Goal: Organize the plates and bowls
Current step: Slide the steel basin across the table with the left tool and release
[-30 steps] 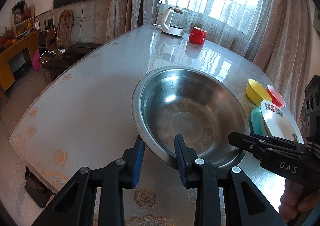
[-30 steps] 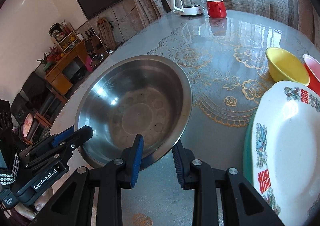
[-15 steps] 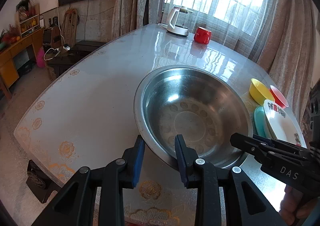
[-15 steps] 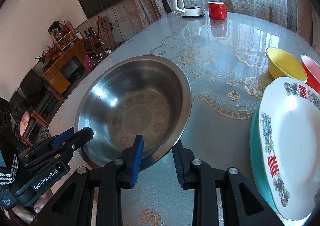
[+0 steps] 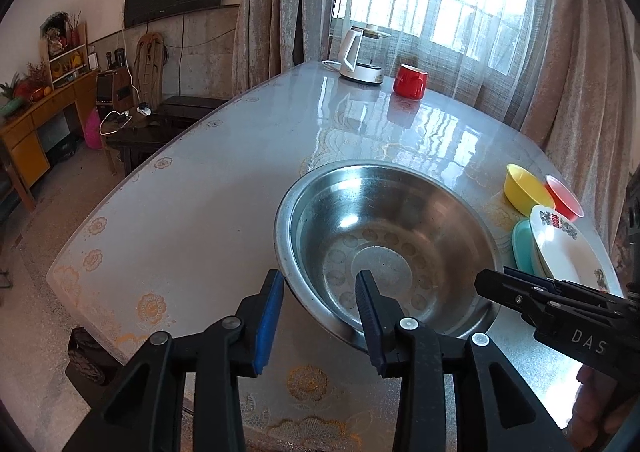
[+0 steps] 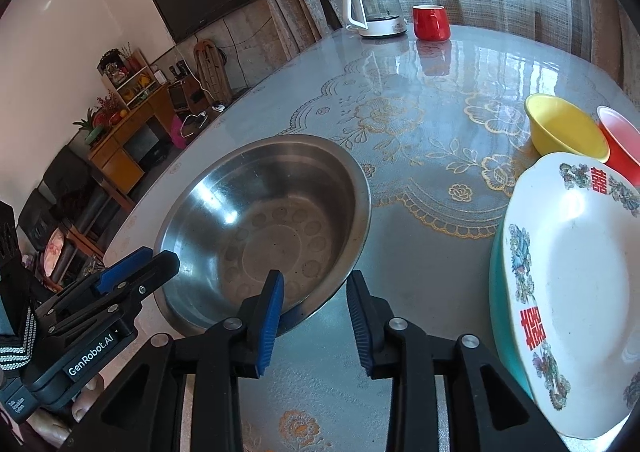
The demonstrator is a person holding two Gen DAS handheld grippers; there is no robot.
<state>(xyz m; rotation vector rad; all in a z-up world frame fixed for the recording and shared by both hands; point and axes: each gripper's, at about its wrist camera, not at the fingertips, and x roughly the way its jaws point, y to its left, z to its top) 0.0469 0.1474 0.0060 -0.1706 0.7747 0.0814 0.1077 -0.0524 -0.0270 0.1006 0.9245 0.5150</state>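
Note:
A large steel bowl [image 5: 384,244] [image 6: 272,228] rests on the glossy table. My left gripper [image 5: 320,304] straddles its near left rim, one finger inside and one outside. The jaws are opening and the pads stand clear of the metal. My right gripper [image 6: 316,306] straddles the near right rim the same way, also opening, with its pads off the rim. To the right a white patterned plate [image 6: 580,292] lies on a teal plate [image 6: 498,292]. Behind them sit a yellow bowl [image 6: 564,131] and a red bowl [image 6: 620,143].
A white kettle [image 5: 360,59] and a red mug [image 5: 410,81] stand at the far end by the curtained window. The table edge [image 5: 100,219] drops off to the left, with a dark bench and a wooden cabinet beyond. A hand shows under each gripper.
The jaws of both grippers have spread a little around the bowl's rim. The left view has drawn back slightly. The bowl lies where it was.

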